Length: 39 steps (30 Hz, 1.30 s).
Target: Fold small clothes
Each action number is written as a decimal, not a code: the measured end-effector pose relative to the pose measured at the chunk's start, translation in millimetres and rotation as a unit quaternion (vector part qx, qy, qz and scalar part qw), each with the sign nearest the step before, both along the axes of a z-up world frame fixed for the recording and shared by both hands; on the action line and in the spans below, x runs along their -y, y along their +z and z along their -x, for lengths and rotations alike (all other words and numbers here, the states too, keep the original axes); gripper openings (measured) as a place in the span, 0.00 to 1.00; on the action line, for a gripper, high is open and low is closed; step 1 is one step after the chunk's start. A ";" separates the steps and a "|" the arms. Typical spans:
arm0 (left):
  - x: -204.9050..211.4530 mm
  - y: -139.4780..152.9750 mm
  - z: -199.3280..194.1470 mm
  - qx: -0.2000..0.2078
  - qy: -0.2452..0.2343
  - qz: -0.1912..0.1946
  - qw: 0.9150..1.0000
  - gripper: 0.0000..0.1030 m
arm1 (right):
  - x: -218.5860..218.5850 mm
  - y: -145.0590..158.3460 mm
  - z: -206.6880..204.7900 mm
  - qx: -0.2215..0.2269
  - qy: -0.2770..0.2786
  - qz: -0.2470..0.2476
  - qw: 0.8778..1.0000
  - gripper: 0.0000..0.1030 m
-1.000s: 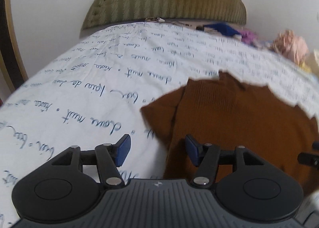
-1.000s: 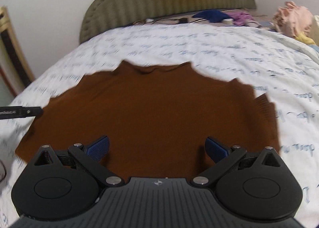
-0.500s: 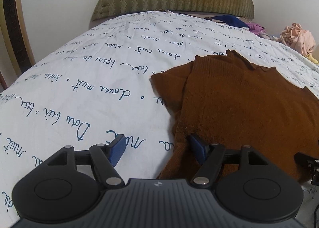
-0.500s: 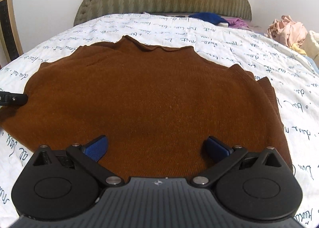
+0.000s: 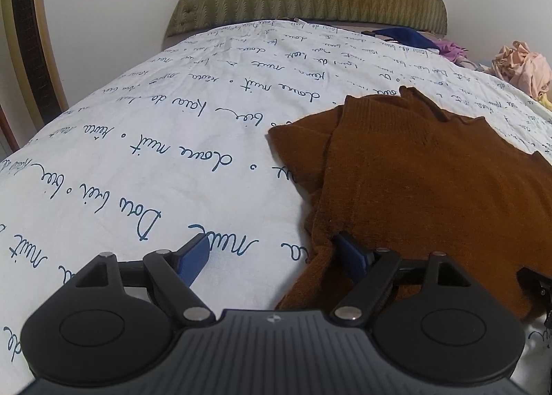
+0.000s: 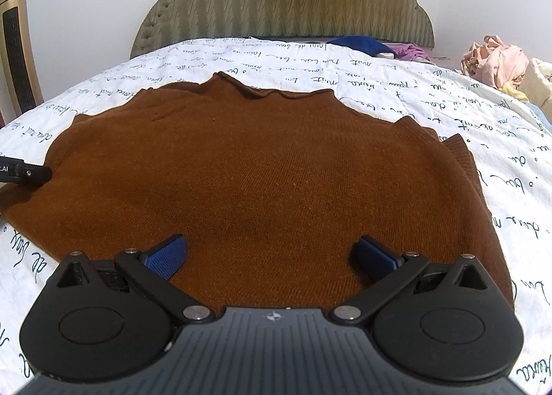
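A brown knit sweater [image 6: 269, 167] lies spread flat on the white bedsheet [image 5: 145, 160] with blue script. Its neck points toward the headboard, and a sleeve [image 5: 300, 139] is folded at its left side. My left gripper [image 5: 272, 257] hovers low at the sweater's [image 5: 431, 188] near left edge with its jaws opening. The right fingertip [image 5: 348, 257] is over the knit and the left one [image 5: 193, 255] over the sheet; nothing is pinched. My right gripper [image 6: 272, 253] stands open wide just above the sweater's near hem, holding nothing.
An olive padded headboard [image 6: 283, 5] backs the bed. Blue and purple garments [image 6: 358, 43] lie near it, and a pink and cream clothes heap [image 6: 500, 60] sits at the right. A gold tower appliance [image 5: 24, 32] stands at the left of the bed.
Both grippers sank toward the bed and then held still. The left jaws spread wider. The sweater now lies flat and sharp in view.
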<state>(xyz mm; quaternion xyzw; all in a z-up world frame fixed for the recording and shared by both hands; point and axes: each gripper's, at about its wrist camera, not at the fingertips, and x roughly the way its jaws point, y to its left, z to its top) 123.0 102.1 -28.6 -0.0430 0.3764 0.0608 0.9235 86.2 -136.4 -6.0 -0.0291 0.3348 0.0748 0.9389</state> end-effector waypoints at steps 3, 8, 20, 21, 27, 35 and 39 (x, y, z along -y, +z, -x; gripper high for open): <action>-0.3 0.2 -0.8 -0.001 0.000 0.001 1.000 0.79 | 0.2 -0.5 0.8 0.001 0.001 0.000 1.000 1.00; -0.4 0.3 -0.8 -0.002 0.000 0.002 1.000 0.79 | -0.3 -0.6 1.0 0.002 0.000 0.000 1.000 1.00; -8.0 4.7 -4.2 -0.018 -0.005 0.024 1.000 0.79 | -2.7 20.3 9.7 0.027 -0.009 -0.004 1.000 1.00; -10.2 6.7 -4.5 -0.021 -0.008 0.032 0.999 0.79 | -3.9 24.5 10.7 0.031 -0.008 -0.005 0.999 1.00; -39.5 19.6 -14.1 -0.044 -0.019 0.154 0.987 0.79 | -31.0 48.1 18.9 0.059 0.026 0.026 0.998 1.00; -73.7 16.1 -51.0 -0.063 -0.027 0.297 0.952 0.85 | -95.7 58.8 34.2 0.076 0.122 0.099 0.985 1.00; -90.6 6.9 -71.0 -0.070 -0.035 0.337 0.938 0.85 | -126.9 50.0 47.6 0.066 0.178 0.137 0.972 1.00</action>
